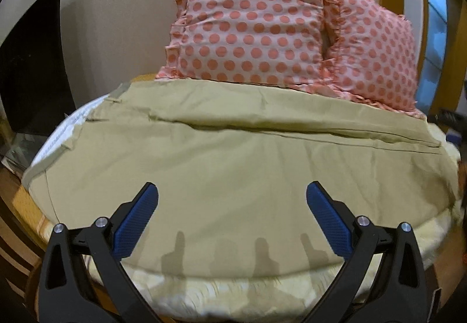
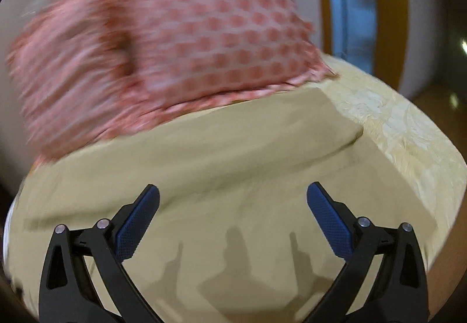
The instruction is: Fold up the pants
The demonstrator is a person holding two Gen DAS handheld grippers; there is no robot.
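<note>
Pale yellow patterned cloth covers the bed, the largest thing in both views, its patterned sheet showing bare along the near edge in the left wrist view and along the right edge in the right wrist view. Spread flat over most of that bed lie the khaki cotton pants, reaching from the left edge, where the waistband with a white lining turned out sits at the far left corner, across to the right edge; a long seam runs crosswise through the middle. In the right wrist view the same pants fill the centre, a squared end lying near the bed's right edge, though that picture is blurred.

At the far edge, two pink pillows with orange polka dots and frilled borders lean upright against the beige wall, their lower edges touching the far side of the pants. A blue-lit window in a yellow-brown frame stands beyond the bed's right edge.

The left gripper, black with blue textured pads, points forward and slightly downward above the near part of the pants, jaws spread wide, holding nothing. The right gripper takes the same pose over the fabric, its jaws equally wide and empty. Shadows of the fingers fall on the cloth between them.
</note>
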